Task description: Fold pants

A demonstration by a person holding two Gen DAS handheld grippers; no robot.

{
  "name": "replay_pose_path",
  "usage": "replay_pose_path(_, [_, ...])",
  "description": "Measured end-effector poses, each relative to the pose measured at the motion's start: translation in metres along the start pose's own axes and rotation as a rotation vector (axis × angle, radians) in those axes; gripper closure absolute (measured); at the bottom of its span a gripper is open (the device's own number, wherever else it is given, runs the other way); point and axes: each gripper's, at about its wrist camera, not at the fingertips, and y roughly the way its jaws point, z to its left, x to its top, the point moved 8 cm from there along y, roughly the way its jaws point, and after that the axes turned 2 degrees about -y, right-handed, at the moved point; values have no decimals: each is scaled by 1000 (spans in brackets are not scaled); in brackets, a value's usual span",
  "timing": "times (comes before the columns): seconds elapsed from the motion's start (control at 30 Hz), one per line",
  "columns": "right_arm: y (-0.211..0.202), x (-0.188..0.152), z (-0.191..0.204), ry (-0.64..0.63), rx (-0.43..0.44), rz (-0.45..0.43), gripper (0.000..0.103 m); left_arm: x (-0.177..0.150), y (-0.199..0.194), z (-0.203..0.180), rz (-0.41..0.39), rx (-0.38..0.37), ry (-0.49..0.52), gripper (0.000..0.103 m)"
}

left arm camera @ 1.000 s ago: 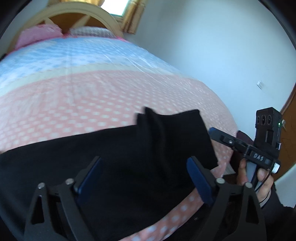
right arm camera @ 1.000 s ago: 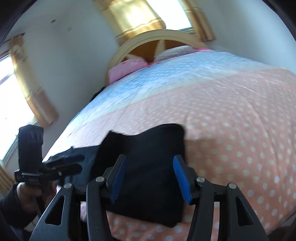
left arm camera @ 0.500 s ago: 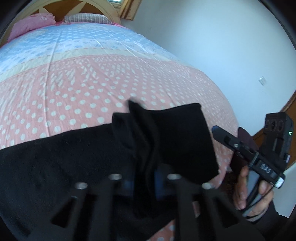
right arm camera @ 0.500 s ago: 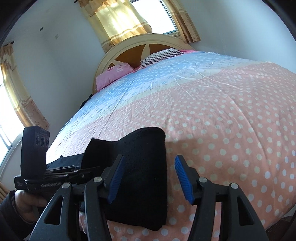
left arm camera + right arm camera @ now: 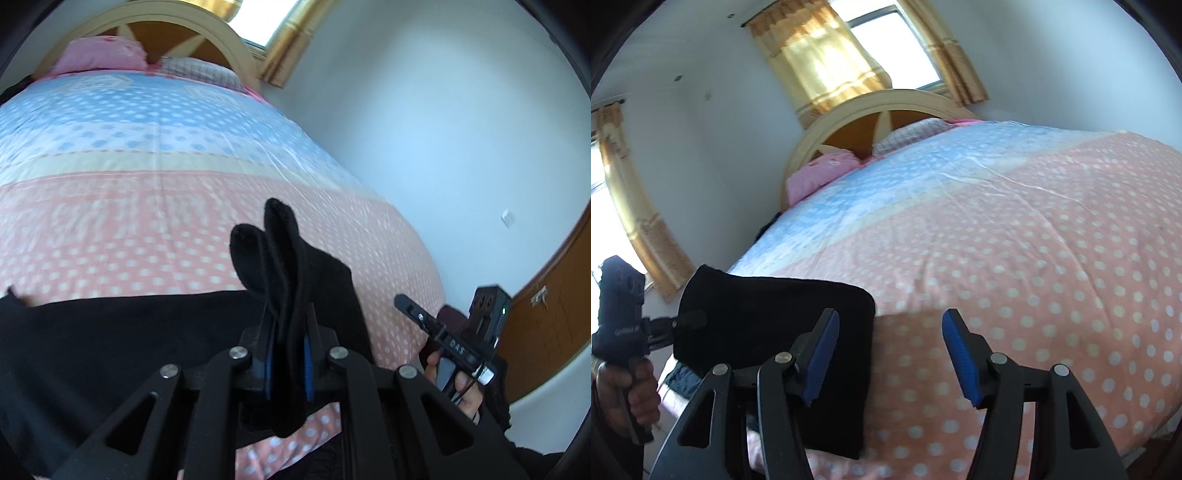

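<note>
- Pants on the bed — left gripper pinching a raised fold, mid-fold.
- Right gripper spread, empty — next, probably carry the fold across.

- right gripper: white lettering on its black body in the left wrist view, possibly "DAS", blurred
- left gripper: faint pale print on its body, unreadable

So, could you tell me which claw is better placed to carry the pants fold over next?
The left claw: it is shut on a bunched edge of the black pants. The right claw is open, holding nothing, above the bedspread.
</note>
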Motion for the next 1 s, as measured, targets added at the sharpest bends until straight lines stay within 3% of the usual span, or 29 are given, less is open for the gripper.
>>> replay_pose_path(0.17, [-2, -3, 36, -108, 98, -6, 43, -8, -3, 31, -4, 31, -64, 90])
replay_pose_path(0.4, [7, -36, 99, -327, 243, 80, 43, -28, -1, 77, 1, 63, -190, 90])
replay_pose_path(0.53, [16, -58, 115, -395, 258, 142, 43, -30, -5, 87, -14, 80, -202, 90])
replay_pose_path(0.7, [16, -65, 125, -412, 295, 160, 43, -33, -15, 103, -35, 99, -227, 90])
replay_pose_path(0.8, [23, -78, 124, -423, 284, 222, 43, -39, -12, 111, -22, 112, -237, 90])
replay_pose_path(0.9, [44, -99, 119, -465, 215, 334, 43, -50, -3, 125, 1, 142, -252, 90])
replay_pose_path(1.0, [44, -103, 123, -522, 193, 325, 42, -54, 0, 129, -3, 135, -265, 86])
